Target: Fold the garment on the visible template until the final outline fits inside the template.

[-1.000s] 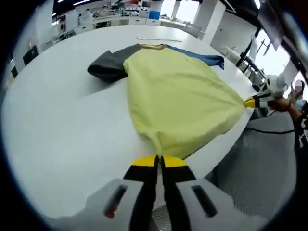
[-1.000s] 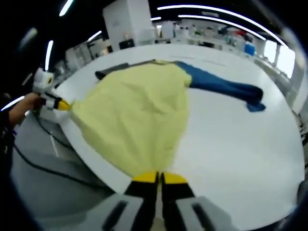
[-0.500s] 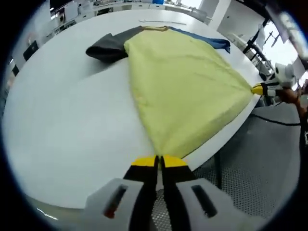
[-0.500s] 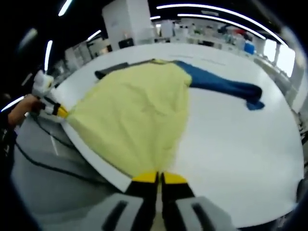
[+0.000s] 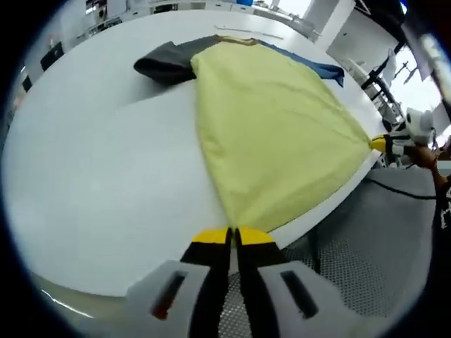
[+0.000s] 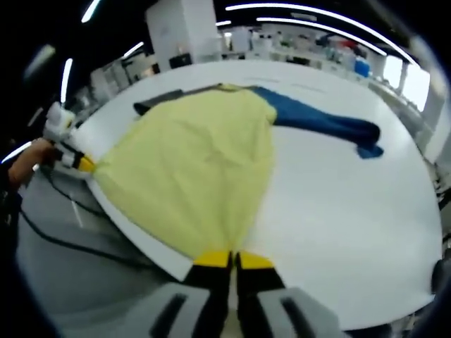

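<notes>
stretching across the white table (image 5: 91, 176), the garment (image 5: 275, 134) lay with its yellow body spread flat, fanning out ahead of both pairs of jaws. the left gripper (image 5: 232, 236) had its yellow-tipped jaws pressed together on one hem corner of the garment, right at the near table edge, and the cloth widened away from that pinch toward the collar at the far end. a dark grey sleeve (image 5: 165, 62) lay beyond the jaws and to their left; a blue sleeve (image 5: 313, 65) ran off to the far right. in the right gripper view, the right gripper (image 6: 232, 259) was likewise clamped on the other hem corner, with the yellow cloth rising straight ahead of it, the blue sleeve (image 6: 331, 125) reaching out to the right of the jaws, and the other gripper off to the left at the table rim, held by a hand (image 6: 25, 160).
</notes>
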### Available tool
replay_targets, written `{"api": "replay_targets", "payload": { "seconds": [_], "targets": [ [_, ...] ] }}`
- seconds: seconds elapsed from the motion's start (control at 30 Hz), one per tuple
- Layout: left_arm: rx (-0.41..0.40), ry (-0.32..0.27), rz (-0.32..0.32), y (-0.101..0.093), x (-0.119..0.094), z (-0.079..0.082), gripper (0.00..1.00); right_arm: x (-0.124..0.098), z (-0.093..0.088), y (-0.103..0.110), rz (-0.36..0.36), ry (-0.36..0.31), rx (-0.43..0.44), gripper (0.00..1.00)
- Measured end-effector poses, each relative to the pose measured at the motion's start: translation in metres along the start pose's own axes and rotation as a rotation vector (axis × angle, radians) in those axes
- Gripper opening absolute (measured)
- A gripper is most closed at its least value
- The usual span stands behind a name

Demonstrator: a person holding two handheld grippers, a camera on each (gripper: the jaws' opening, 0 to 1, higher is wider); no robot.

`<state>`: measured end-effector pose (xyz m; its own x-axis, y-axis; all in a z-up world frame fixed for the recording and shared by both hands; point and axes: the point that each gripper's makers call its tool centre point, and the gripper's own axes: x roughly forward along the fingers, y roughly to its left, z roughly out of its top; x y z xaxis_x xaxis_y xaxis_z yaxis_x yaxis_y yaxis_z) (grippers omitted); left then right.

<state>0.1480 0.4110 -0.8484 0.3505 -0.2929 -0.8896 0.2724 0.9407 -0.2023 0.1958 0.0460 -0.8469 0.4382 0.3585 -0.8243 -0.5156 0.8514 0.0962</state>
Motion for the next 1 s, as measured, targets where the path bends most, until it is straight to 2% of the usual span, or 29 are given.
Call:
{"api": "replay_targets", "payload": {
  "seconds": [0.2, 0.27, 0.33, 0.4, 0.6, 0.73, 0.87, 1.0],
  "targets": [
    [-0.013, -0.013, 0.01, 0.0, 0.0, -0.001, 0.01, 0.001, -0.002, -0.001, -0.001, 0.005, -0.007, 0.0],
    [-0.013, -0.023, 0.014, 0.0, 0.0, -0.001, 0.04, 0.002, -0.003, -0.002, -0.002, 0.002, -0.004, 0.0],
    [-0.003, -0.035, 0.016, -0.001, -0.002, -0.002, 0.12, 0.001, -0.002, -0.002, -0.003, -0.002, -0.007, 0.02],
    [0.056, -0.078, 0.007, -0.003, -0.002, 0.005, 0.24, -0.001, 0.0, -0.005, -0.007, -0.024, -0.009, 0.08],
    [0.104, -0.175, 0.002, -0.01, -0.009, 0.019, 0.43, -0.006, 0.013, -0.005, 0.006, -0.121, 0.001, 0.33],
    [0.136, -0.223, 0.015, -0.011, -0.01, 0.027, 0.56, -0.011, 0.02, -0.006, 0.007, -0.153, -0.009, 0.42],
    [0.133, -0.282, 0.005, -0.016, -0.015, 0.038, 0.64, -0.013, 0.029, -0.015, -0.008, -0.203, 0.01, 0.49],
    [0.107, -0.333, 0.0, -0.016, -0.018, 0.047, 0.77, -0.013, 0.037, -0.031, -0.027, -0.243, 0.026, 0.56]
  ]
}}
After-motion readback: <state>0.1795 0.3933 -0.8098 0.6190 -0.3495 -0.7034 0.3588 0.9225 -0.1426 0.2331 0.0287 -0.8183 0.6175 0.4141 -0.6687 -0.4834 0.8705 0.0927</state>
